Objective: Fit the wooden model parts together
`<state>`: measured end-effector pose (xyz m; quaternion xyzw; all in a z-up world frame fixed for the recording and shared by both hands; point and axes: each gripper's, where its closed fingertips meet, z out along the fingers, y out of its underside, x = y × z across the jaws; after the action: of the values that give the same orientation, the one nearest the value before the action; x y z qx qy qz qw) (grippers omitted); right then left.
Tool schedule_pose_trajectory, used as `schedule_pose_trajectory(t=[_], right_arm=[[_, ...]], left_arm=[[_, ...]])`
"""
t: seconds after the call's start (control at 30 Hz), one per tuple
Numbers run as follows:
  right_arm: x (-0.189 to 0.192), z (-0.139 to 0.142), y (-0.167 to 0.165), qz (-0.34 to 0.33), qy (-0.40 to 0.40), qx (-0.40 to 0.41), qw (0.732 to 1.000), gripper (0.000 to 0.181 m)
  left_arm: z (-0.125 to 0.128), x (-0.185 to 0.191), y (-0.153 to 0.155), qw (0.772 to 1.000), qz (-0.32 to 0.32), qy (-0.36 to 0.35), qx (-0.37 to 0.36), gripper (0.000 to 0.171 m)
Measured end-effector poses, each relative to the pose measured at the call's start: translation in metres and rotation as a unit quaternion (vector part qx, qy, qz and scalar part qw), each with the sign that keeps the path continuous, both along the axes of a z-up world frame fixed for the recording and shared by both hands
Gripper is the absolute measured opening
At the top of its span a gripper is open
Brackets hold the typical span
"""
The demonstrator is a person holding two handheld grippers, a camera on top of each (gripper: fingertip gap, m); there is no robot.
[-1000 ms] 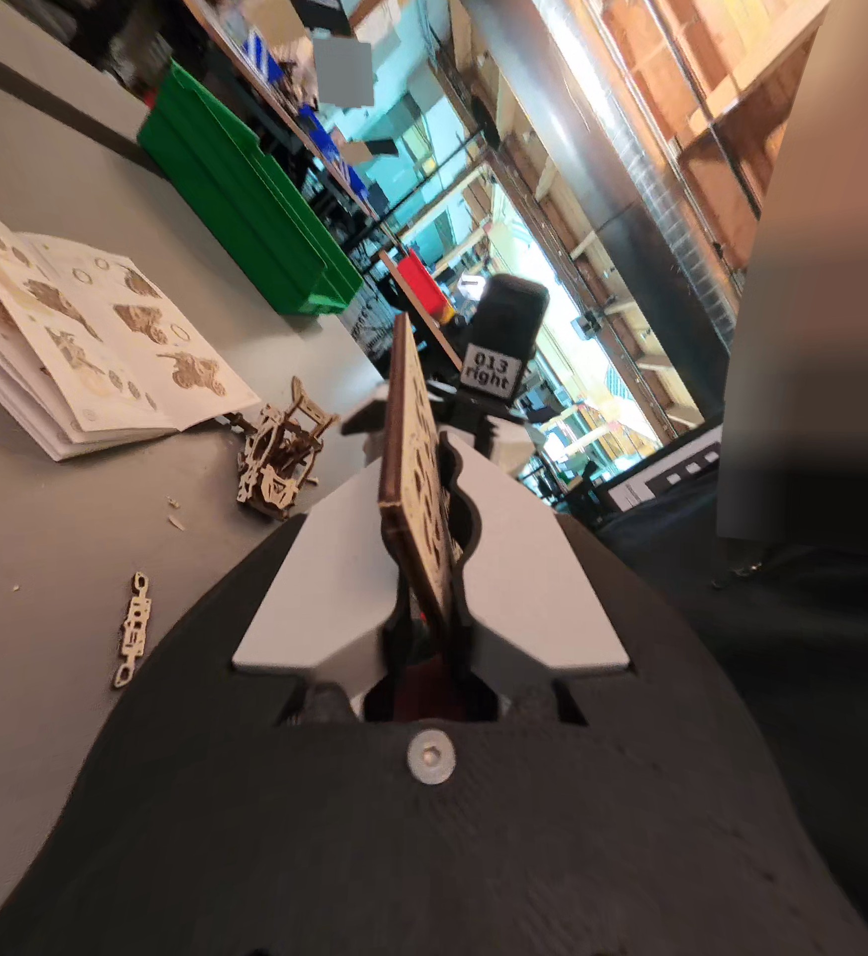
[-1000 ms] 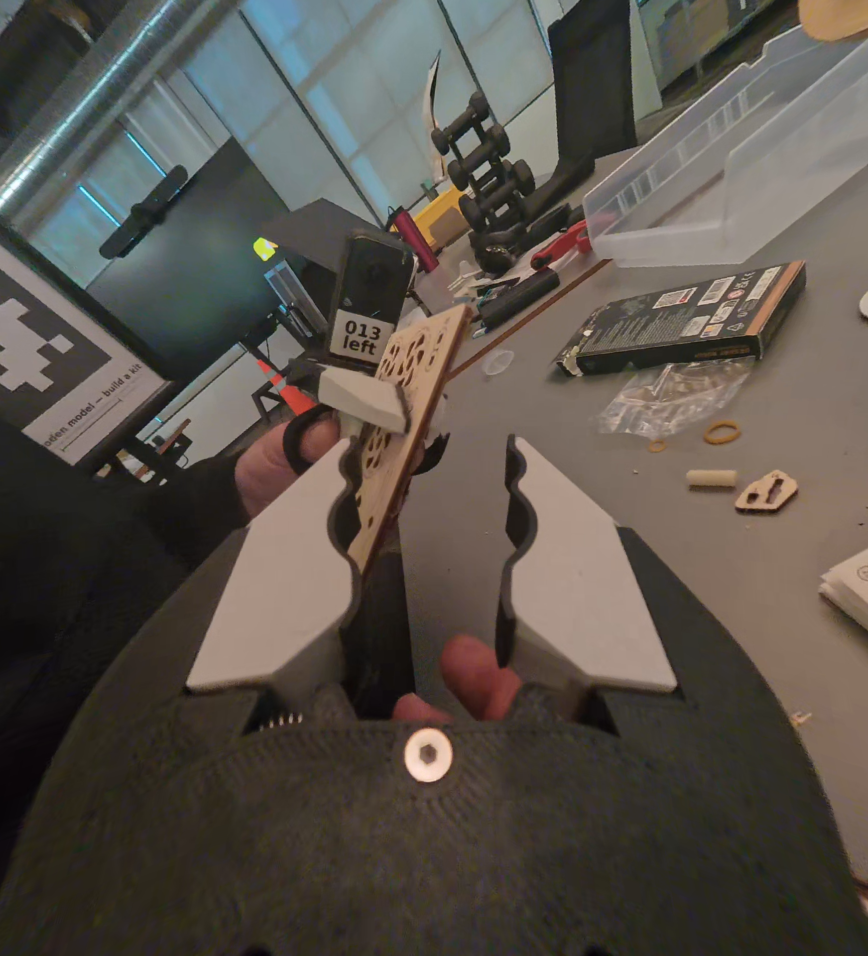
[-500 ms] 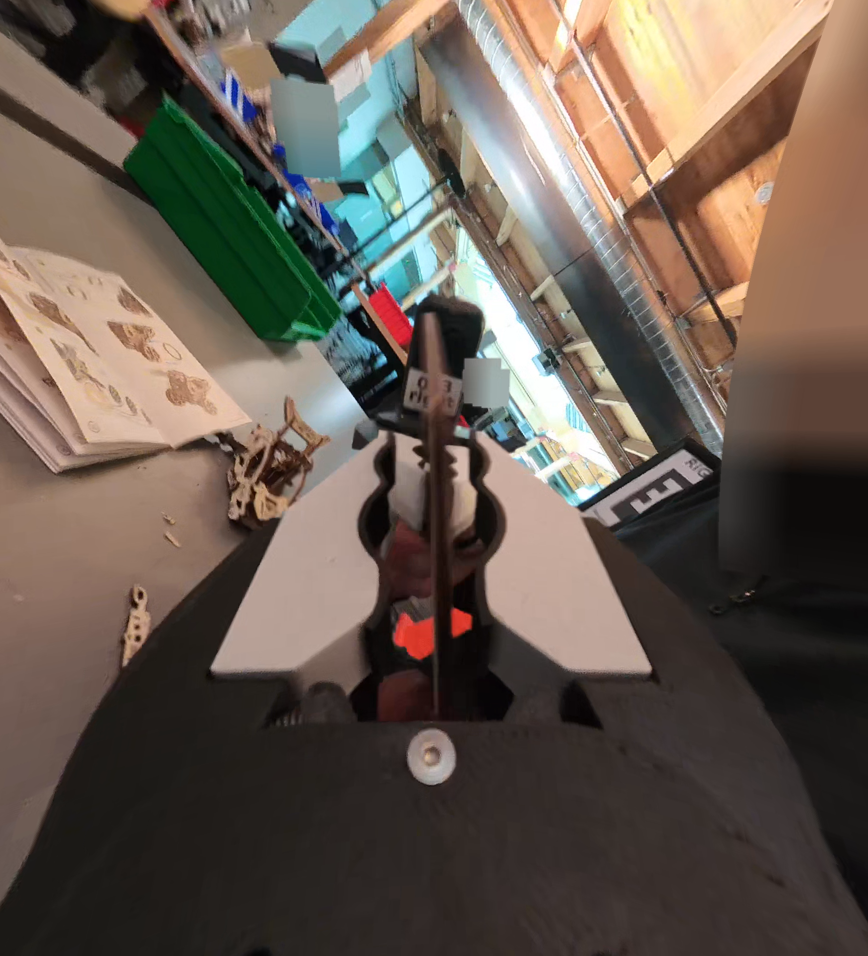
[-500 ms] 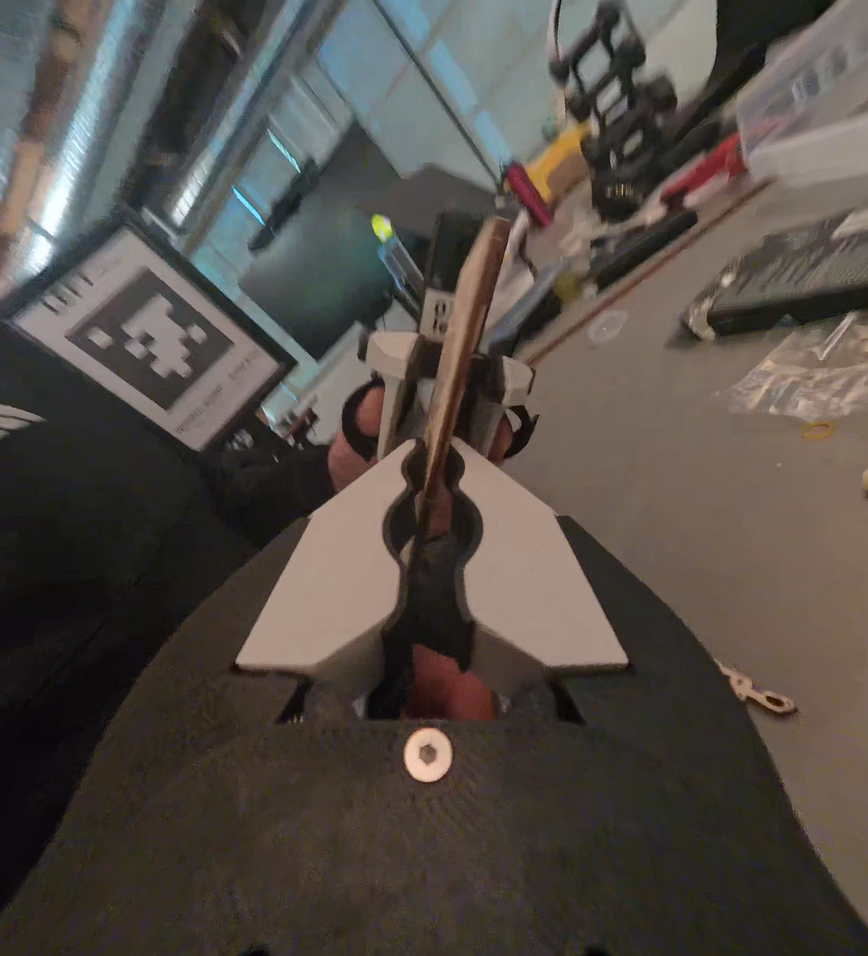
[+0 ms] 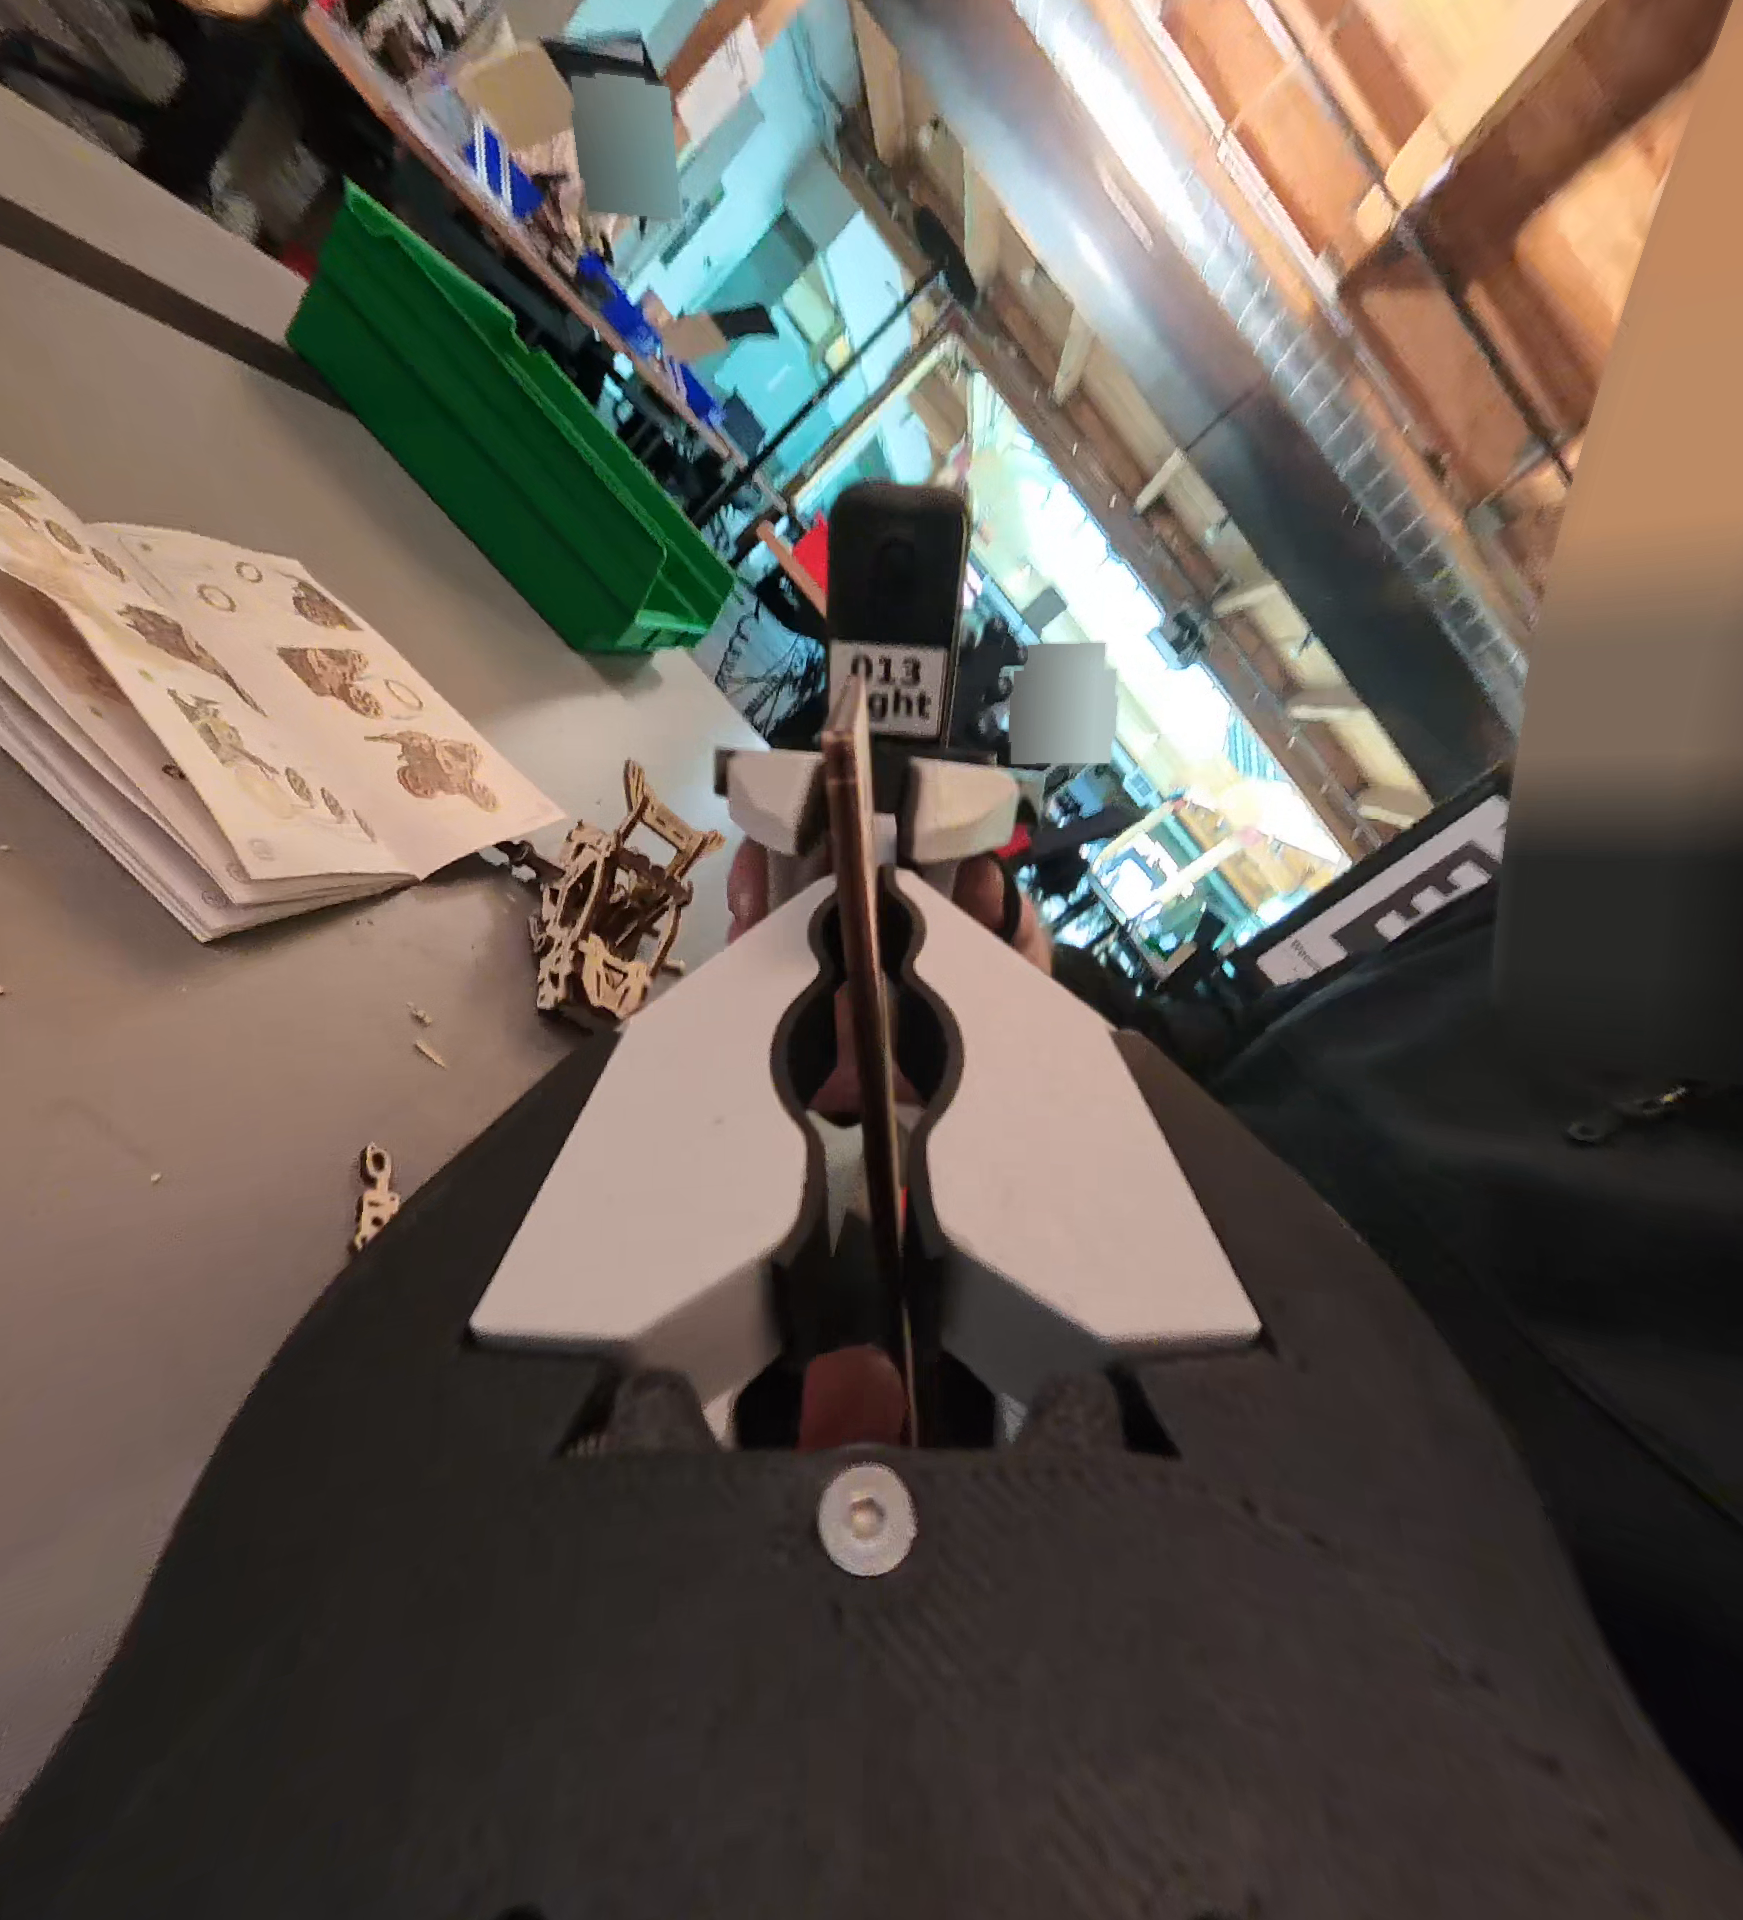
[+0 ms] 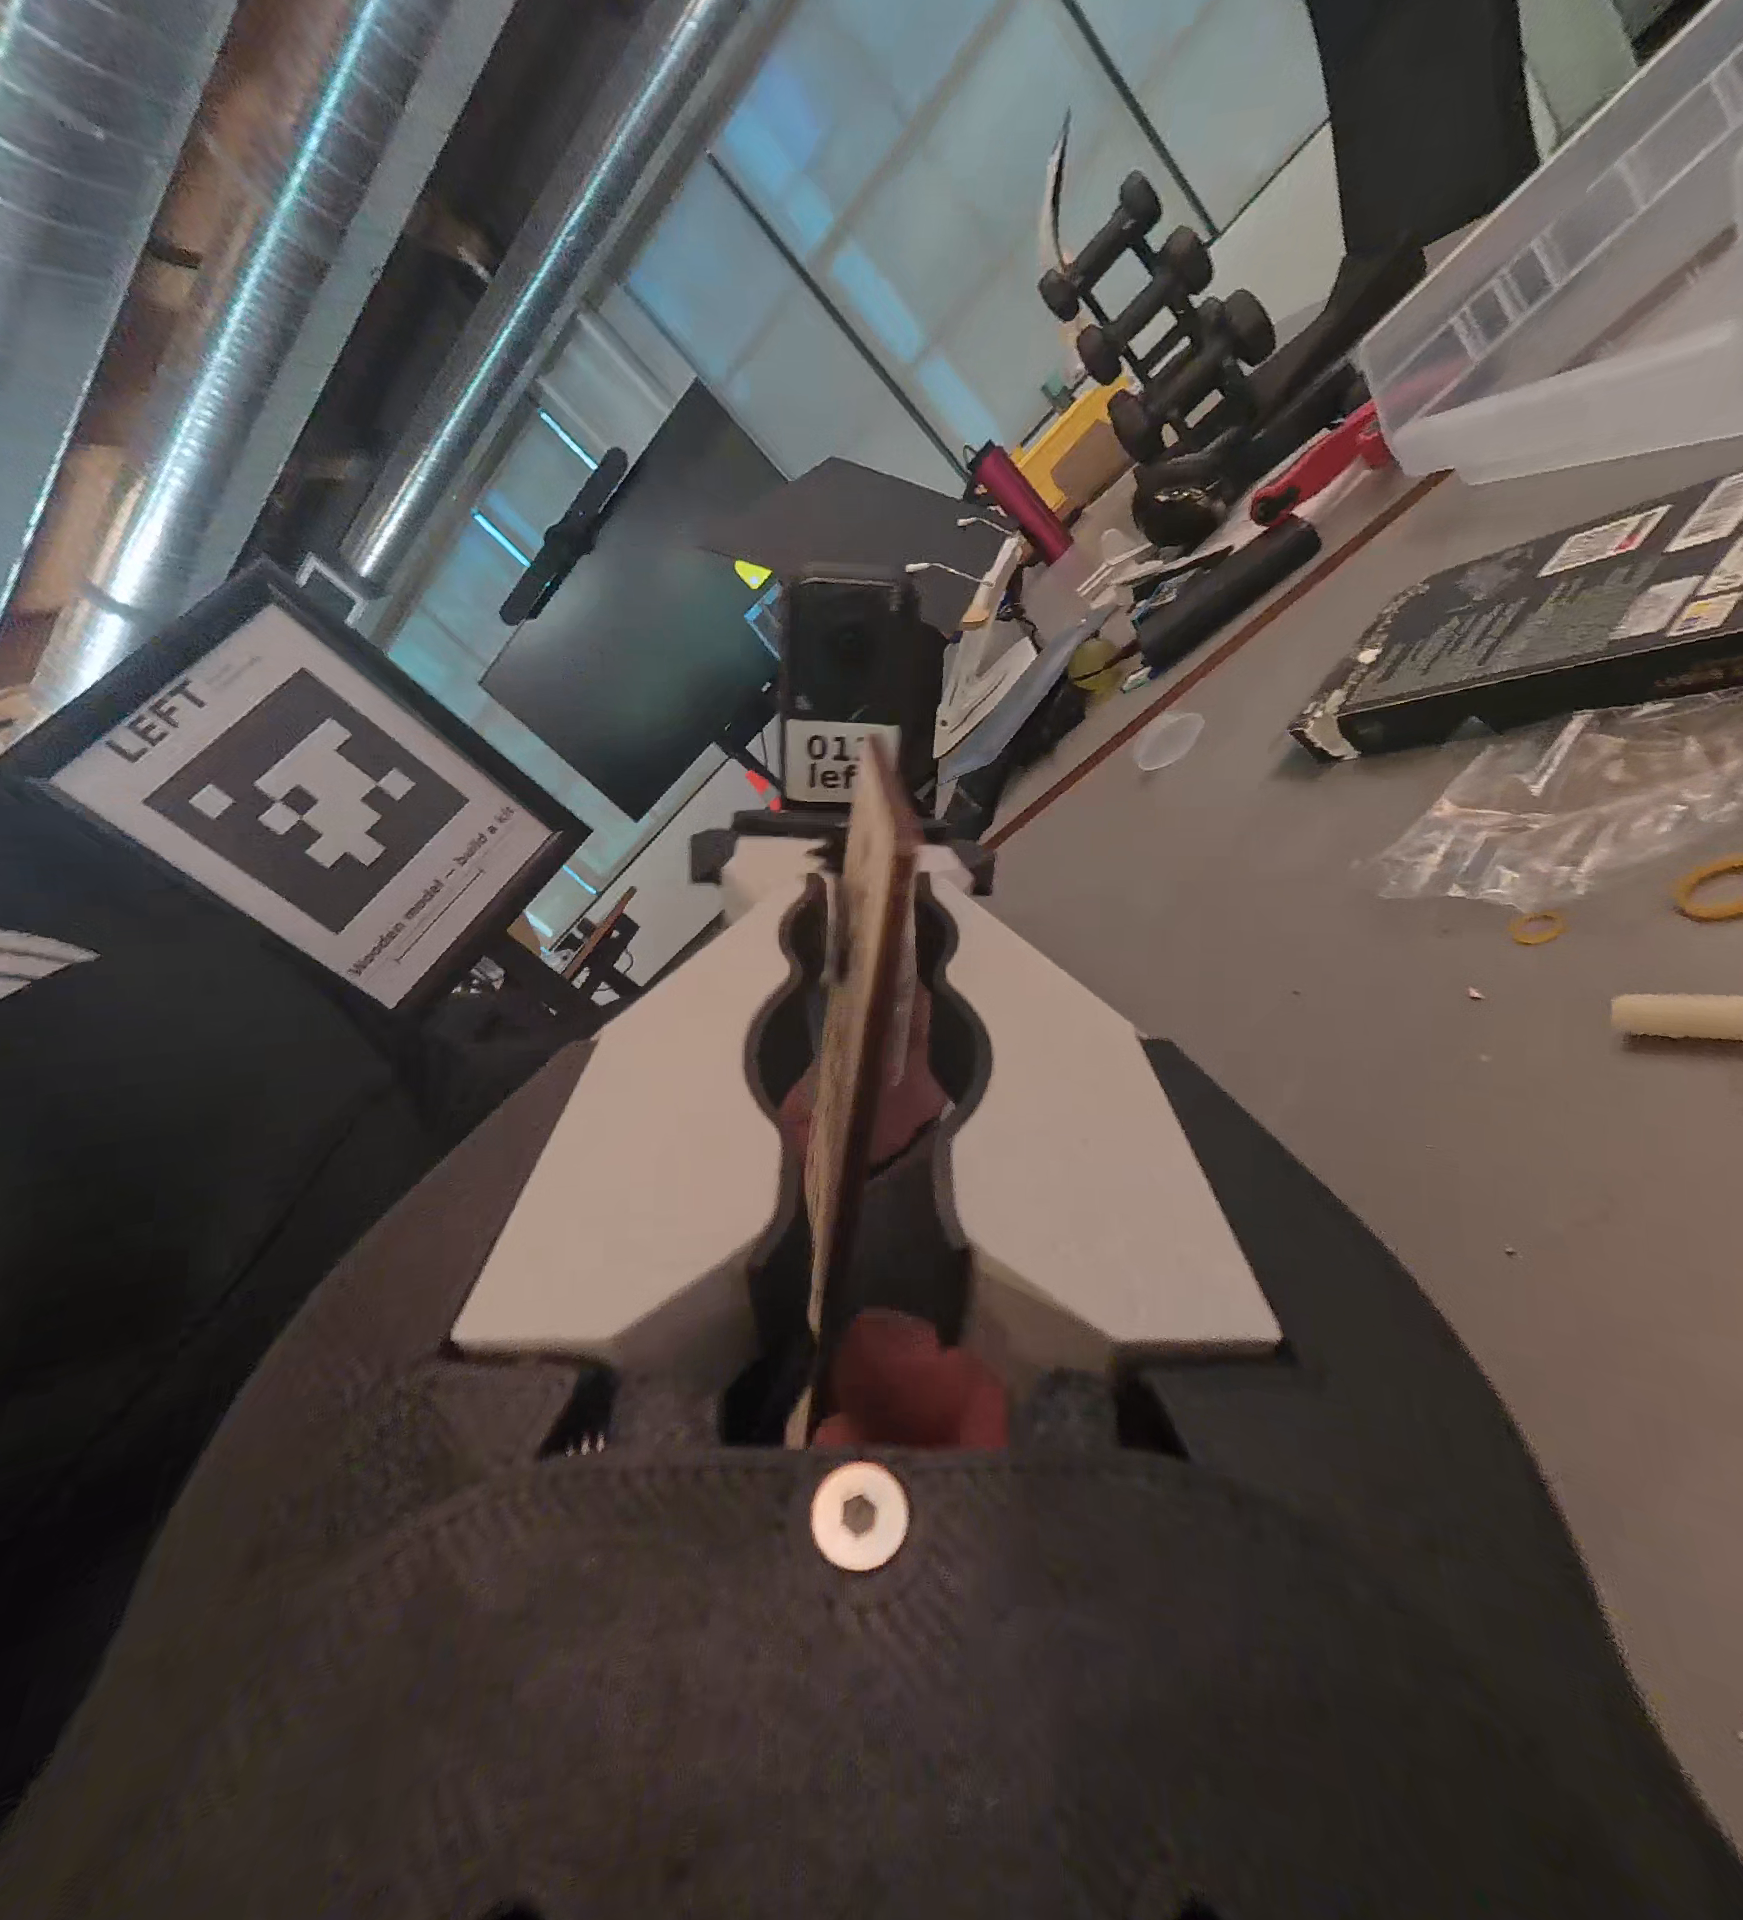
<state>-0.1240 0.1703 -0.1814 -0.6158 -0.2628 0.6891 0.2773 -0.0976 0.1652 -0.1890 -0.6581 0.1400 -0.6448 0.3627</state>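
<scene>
A thin wooden parts sheet (image 5: 862, 935) stands edge-on between both grippers, held above the grey table (image 5: 171, 1091). My left gripper (image 5: 862, 904) is shut on one end of it. My right gripper (image 6: 862, 914) is shut on the other end of the same sheet (image 6: 862, 997). The two grippers face each other: the right one (image 5: 867, 816) shows beyond the sheet in the left wrist view, the left one (image 6: 841, 868) in the right wrist view. A half-built wooden model (image 5: 618, 914) sits on the table left of my left gripper.
An open instruction booklet (image 5: 171, 707), a green bin (image 5: 493, 436) and a small loose wooden piece (image 5: 375, 1195) lie to the left. On the right side lie a black box (image 6: 1594, 613), a plastic bag (image 6: 1594, 800), rubber bands (image 6: 1734, 885), a white peg (image 6: 1693, 1018) and a clear tray (image 6: 1615, 270).
My right gripper was open beside the sheet a second ago and has closed on it. The sheet has turned edge-on to both cameras, and both grippers now line up facing each other.
</scene>
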Motion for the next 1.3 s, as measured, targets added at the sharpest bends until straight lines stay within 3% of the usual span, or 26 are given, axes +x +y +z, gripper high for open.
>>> schedule_pose_trajectory(t=[0.03,0.07,0.23,0.4,0.8,0.9,1.0,1.1,1.13,1.3], right_arm=[[-0.001,0.000,0.003,-0.001,0.002,-0.004,1.000,0.014],[0.000,0.003,0.001,0.012,0.019,-0.011,1.000,0.003],[0.001,0.001,0.001,0.024,0.041,-0.037,0.998,0.002],[0.002,-0.002,0.001,0.019,0.015,-0.013,1.000,0.002],[-0.002,-0.020,0.012,-0.008,-0.018,-0.017,1.000,0.008],[-0.005,-0.015,0.014,-0.020,-0.034,0.015,0.999,0.008],[-0.006,-0.008,0.012,0.033,0.018,-0.050,0.998,0.008],[-0.006,-0.004,0.011,0.040,0.031,-0.060,0.997,0.007],[-0.006,0.001,0.006,0.061,0.049,-0.068,0.995,0.005],[-0.005,0.007,0.005,0.052,0.052,-0.063,0.995,0.001]], left_arm=[[0.000,0.004,-0.004,1.000,-0.011,0.009,0.008,0.000],[-0.001,0.004,-0.003,1.000,-0.006,0.017,0.011,0.001],[-0.003,-0.001,-0.001,1.000,0.004,0.009,0.007,0.000],[-0.002,-0.005,0.002,0.999,0.017,0.025,0.020,0.000],[-0.019,-0.011,0.011,0.974,0.106,0.175,0.100,0.005],[-0.013,-0.013,0.011,0.982,0.098,0.128,0.094,0.005],[-0.008,-0.013,0.010,0.987,0.081,0.103,0.088,0.002],[-0.006,-0.012,0.009,0.991,0.070,0.082,0.084,0.001],[-0.007,-0.005,0.002,0.991,0.041,0.091,0.084,0.001],[-0.007,0.004,-0.001,0.995,0.034,0.060,0.070,0.001]])
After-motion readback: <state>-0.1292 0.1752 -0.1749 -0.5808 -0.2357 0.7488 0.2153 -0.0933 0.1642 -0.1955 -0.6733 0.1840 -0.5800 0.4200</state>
